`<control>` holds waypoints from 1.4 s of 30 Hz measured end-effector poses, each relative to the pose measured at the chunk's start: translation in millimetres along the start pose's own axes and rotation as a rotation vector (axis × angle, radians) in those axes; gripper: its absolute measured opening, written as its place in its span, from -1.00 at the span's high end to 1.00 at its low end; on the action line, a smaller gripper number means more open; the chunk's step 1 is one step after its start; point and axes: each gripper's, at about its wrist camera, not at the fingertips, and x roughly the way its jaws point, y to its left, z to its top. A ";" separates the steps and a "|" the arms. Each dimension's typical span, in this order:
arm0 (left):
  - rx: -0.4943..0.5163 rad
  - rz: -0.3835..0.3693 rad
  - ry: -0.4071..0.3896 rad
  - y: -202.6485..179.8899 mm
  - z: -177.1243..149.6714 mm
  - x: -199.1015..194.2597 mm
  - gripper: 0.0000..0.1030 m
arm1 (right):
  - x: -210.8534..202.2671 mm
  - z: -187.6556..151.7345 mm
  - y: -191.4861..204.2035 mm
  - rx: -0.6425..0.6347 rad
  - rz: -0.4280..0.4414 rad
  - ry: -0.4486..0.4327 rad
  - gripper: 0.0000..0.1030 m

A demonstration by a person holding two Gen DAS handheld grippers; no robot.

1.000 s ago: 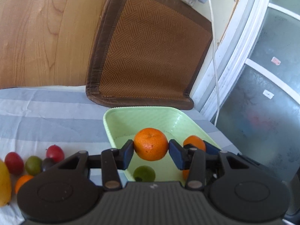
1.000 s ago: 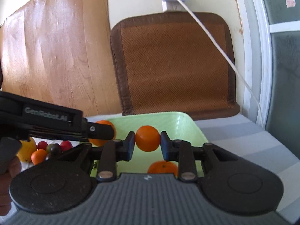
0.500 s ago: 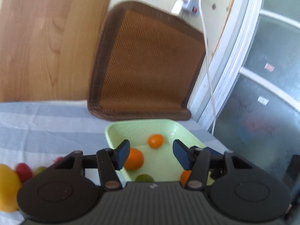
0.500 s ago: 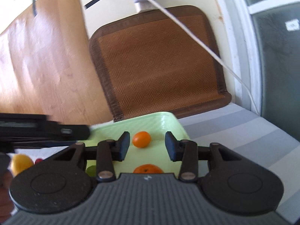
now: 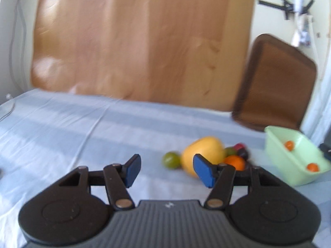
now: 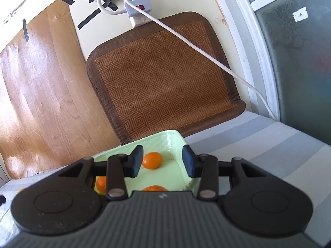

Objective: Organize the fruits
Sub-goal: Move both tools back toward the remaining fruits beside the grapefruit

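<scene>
In the left wrist view my left gripper [image 5: 166, 170] hovers over the striped cloth with nothing between its jaws, which are opening. Just beyond it lies a fruit pile: a yellow mango [image 5: 201, 153], a green lime [image 5: 171, 159], an orange [image 5: 234, 162] and dark red fruits [image 5: 241, 149]. The pale green tray [image 5: 289, 171] at the right holds two small oranges [image 5: 289, 145]. In the right wrist view my right gripper [image 6: 162, 161] is open above the green tray [image 6: 175, 142], with an orange [image 6: 152, 160] lying on the tray floor beyond its fingers and two more oranges [image 6: 101, 184] nearer.
A brown woven mat [image 6: 163, 82] leans on the wall behind the tray. A wooden board [image 5: 142, 41] stands behind the bed-like striped surface [image 5: 72, 128]. A power strip [image 6: 136, 2] with a white cable [image 6: 206, 51] hangs on the wall. A window frame [image 6: 258, 51] is on the right.
Both grippers let their oranges drop into the green tray and opened. The left gripper swung left, away from the tray, toward the fruit pile. The right gripper rolled slightly.
</scene>
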 end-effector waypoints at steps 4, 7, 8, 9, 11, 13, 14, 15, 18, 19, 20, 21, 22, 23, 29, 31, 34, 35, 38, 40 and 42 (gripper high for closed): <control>0.012 0.046 0.017 12.1 -12.4 5.1 -0.11 | -17.4 -8.0 11.2 -0.006 0.032 0.013 0.14; 0.027 0.056 0.017 11.1 -17.3 9.9 -0.11 | -33.1 -17.5 30.6 -0.032 0.087 0.026 0.14; 0.027 0.052 0.018 11.1 -18.1 11.5 -0.11 | -38.3 -21.5 40.0 -0.044 0.114 0.030 0.14; 0.025 0.051 0.019 11.6 -20.4 12.3 -0.11 | -41.4 -25.2 48.4 -0.050 0.139 0.038 0.14; 0.026 0.054 0.020 11.7 -23.1 15.6 -0.11 | -43.5 -33.2 68.1 -0.070 0.194 0.064 0.14; 0.023 0.054 0.022 11.4 -24.4 16.6 -0.11 | -40.9 -41.3 86.9 -0.108 0.228 0.088 0.14; 0.023 0.054 0.015 11.6 -24.3 15.7 -0.12 | -38.6 -45.9 97.0 -0.129 0.244 0.102 0.14; 0.026 0.058 0.010 11.6 -24.4 15.3 -0.13 | -35.9 -50.0 104.1 -0.141 0.255 0.113 0.14; 0.021 0.038 0.015 13.6 -24.6 15.7 -0.14 | -25.5 -62.6 119.9 -0.163 0.248 0.164 0.13; 0.009 0.031 0.018 16.3 -23.8 16.9 -0.15 | -24.8 -63.6 125.5 -0.199 0.219 0.163 0.13; -0.006 0.027 0.024 18.3 -23.7 17.5 -0.15 | -23.1 -64.7 128.1 -0.218 0.205 0.173 0.03; -0.021 0.021 0.031 20.4 -23.4 18.5 -0.15 | -19.5 -65.0 129.2 -0.224 0.189 0.193 0.01; -0.037 0.013 0.037 22.9 -23.3 19.4 -0.15 | -15.5 -65.0 129.4 -0.225 0.166 0.212 0.01; -0.046 0.006 0.033 24.3 -23.4 18.7 -0.16 | -12.4 -65.3 127.4 -0.219 0.151 0.228 0.01; -0.052 -0.002 0.025 25.6 -24.1 17.2 -0.21 | -14.6 -66.9 122.1 -0.199 0.137 0.220 0.01; -0.055 0.001 0.018 25.7 -24.1 15.8 -0.24 | -13.8 -66.4 122.3 -0.195 0.139 0.219 0.01; -0.053 0.006 0.007 25.4 -23.8 13.6 -0.28 | -15.9 -66.0 120.9 -0.185 0.141 0.211 0.01; -0.049 0.006 0.003 25.1 -23.8 12.8 -0.29 | -16.2 -65.8 120.1 -0.178 0.142 0.207 0.00; -0.031 0.007 -0.018 23.4 -24.2 8.9 -0.29 | -19.9 -65.0 117.0 -0.162 0.147 0.190 0.00; -0.015 0.009 -0.033 21.0 -24.6 6.1 -0.31 | -22.4 -64.4 114.7 -0.150 0.156 0.177 0.00; -0.007 0.006 -0.042 20.2 -24.4 4.6 -0.36 | -25.0 -63.6 112.7 -0.138 0.166 0.163 0.00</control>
